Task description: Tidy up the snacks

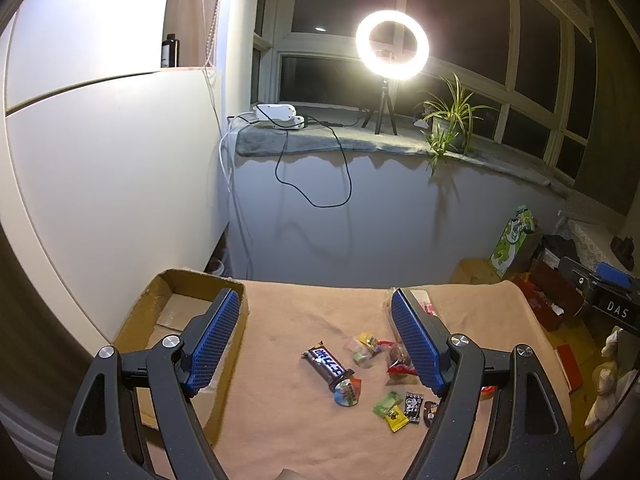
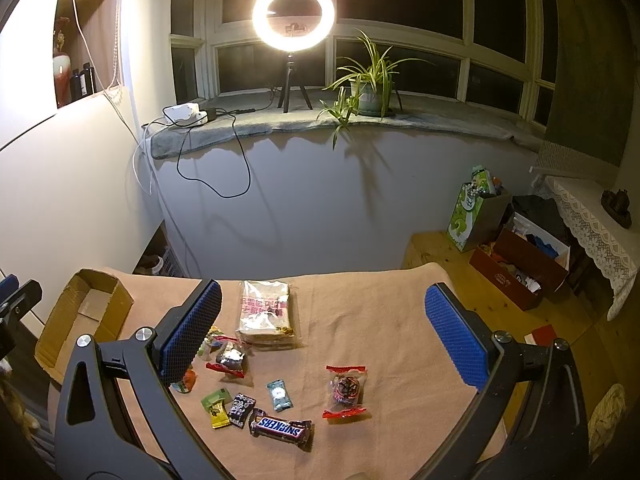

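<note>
Nearest the right wrist camera, the right claw (image 2: 320,344) hangs over the counter (image 2: 392,312) with its blue pads spread wide and nothing between them. Just beyond it, at the near edge, lies a Snickers bar (image 2: 281,429). Left of the bar sit a small black sweet (image 2: 241,409) and a green-and-yellow sweet (image 2: 217,407), close together. A pale blue sweet (image 2: 279,394) lies just behind the bar, and a red-ended packet (image 2: 346,391) sits apart toward the right edge. Farther in, a second red-ended packet (image 2: 231,360) lies just beside the claw's left pad, with a few small sweets partly hidden behind that pad. Behind these, toward the far edge, is a flat clear bag (image 2: 267,312) with pink print.

The left claw (image 1: 316,344) is likewise wide open and empty, held over the left half of the counter. Between its pads a dark bar (image 1: 329,365) with blue lettering lies slantwise, a round sweet (image 1: 347,391) touching its near end. The cardboard box (image 1: 176,312) stands open at the far left corner, partly behind this claw's left pad; what shows of its floor is bare.

Beyond the counter, a ring light (image 2: 293,15) glows on the window sill (image 2: 440,120), with a potted plant (image 2: 370,80) to its right.
</note>
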`<control>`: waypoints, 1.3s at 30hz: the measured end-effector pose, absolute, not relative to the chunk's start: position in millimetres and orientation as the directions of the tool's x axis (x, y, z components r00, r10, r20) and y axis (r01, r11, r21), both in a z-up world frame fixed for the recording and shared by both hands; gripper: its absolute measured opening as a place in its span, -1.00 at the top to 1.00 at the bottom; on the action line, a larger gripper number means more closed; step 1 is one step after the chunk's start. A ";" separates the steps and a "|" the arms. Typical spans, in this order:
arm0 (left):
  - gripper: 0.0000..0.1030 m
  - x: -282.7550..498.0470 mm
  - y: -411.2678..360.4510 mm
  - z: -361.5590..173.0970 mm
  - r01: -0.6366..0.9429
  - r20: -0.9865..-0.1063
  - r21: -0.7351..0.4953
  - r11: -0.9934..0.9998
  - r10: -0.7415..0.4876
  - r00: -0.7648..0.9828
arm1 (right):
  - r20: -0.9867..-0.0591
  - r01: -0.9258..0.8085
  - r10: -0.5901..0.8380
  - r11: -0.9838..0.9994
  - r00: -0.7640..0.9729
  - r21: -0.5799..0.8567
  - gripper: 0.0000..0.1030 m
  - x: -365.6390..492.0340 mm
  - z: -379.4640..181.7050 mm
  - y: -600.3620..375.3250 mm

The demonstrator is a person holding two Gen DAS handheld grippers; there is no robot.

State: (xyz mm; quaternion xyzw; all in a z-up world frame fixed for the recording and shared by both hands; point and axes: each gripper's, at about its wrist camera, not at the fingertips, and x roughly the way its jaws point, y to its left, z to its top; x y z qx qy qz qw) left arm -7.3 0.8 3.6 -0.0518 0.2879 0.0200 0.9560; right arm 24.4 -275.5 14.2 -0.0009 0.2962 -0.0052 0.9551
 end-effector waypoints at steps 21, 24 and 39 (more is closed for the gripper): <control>-0.53 -3.1 -0.8 2.4 -0.066 -0.555 -0.095 0.993 0.002 0.832 | -0.569 0.009 -0.011 1.000 0.822 -0.005 -1.00 25.5 11.8 -274.7; -0.53 -2.5 -0.3 2.2 -0.064 -0.555 -0.095 0.993 0.001 0.832 | -0.571 0.010 -0.011 1.000 0.821 -0.005 -1.00 25.0 16.1 -273.9; -0.53 -1.7 -2.5 -0.4 -0.052 -0.558 -0.090 0.995 -0.007 0.830 | -0.581 0.017 -0.013 1.000 0.814 0.001 -1.00 25.1 6.8 -275.2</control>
